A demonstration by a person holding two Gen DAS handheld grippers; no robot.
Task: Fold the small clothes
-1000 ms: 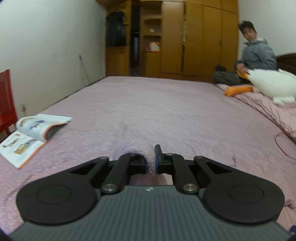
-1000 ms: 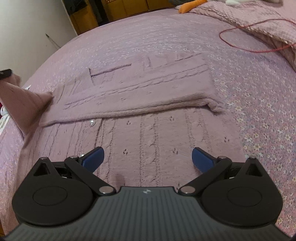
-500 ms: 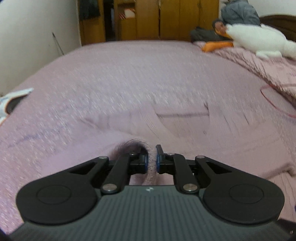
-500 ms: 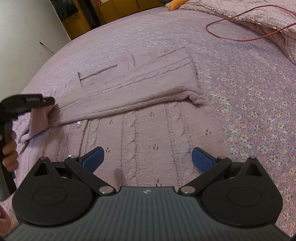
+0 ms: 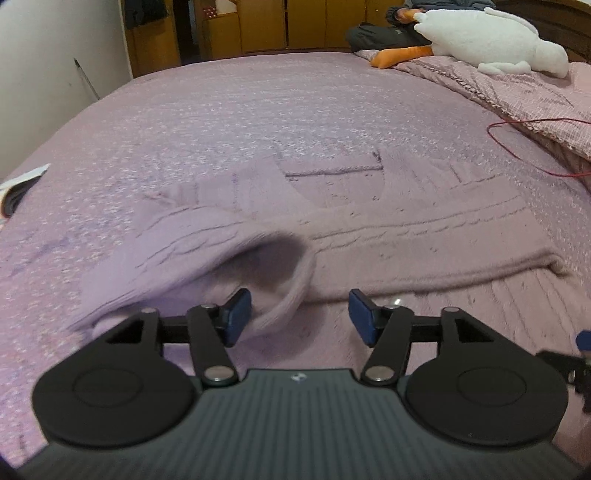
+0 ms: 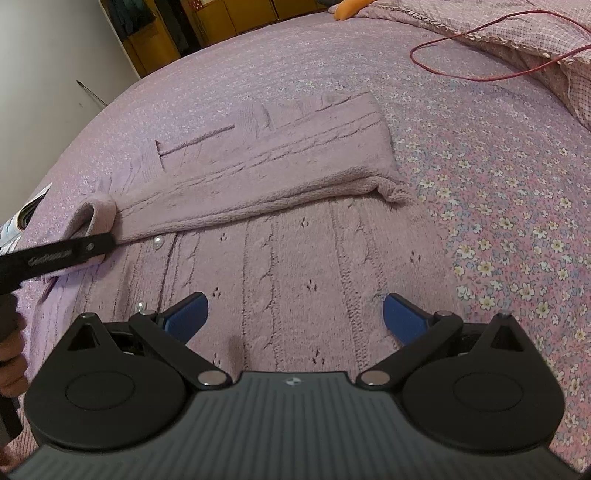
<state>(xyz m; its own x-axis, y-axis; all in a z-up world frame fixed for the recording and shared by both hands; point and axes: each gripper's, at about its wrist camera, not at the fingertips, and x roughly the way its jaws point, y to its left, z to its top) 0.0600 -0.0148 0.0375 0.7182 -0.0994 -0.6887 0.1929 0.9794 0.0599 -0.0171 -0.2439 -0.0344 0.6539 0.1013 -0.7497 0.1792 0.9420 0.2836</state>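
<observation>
A pale pink cable-knit cardigan [image 6: 280,251] lies flat on the bed, its far part folded toward me in a band [image 5: 424,236]. One sleeve [image 5: 192,258] curls over at the left, its cuff [image 5: 291,295] drooping between the jaws of my left gripper [image 5: 299,314]. Those jaws are opening and the pads no longer press the cuff. In the right wrist view the left gripper [image 6: 70,251] shows as a black bar beside the sleeve end [image 6: 96,214]. My right gripper [image 6: 293,314] hovers open over the cardigan's near panel, nothing between its fingers.
The bed wears a pink flowered bedspread [image 6: 498,192]. A red cable [image 6: 480,74] loops at the far right. A white plush goose [image 5: 491,40] and a seated person [image 5: 424,7] are at the far end. A magazine [image 5: 18,184] lies at the left edge. Wooden wardrobes [image 5: 258,26] stand behind.
My left gripper came down toward the cardigan with the sleeve cuff pinched, then spread its jaws and let the cuff go. The right gripper stayed open in place.
</observation>
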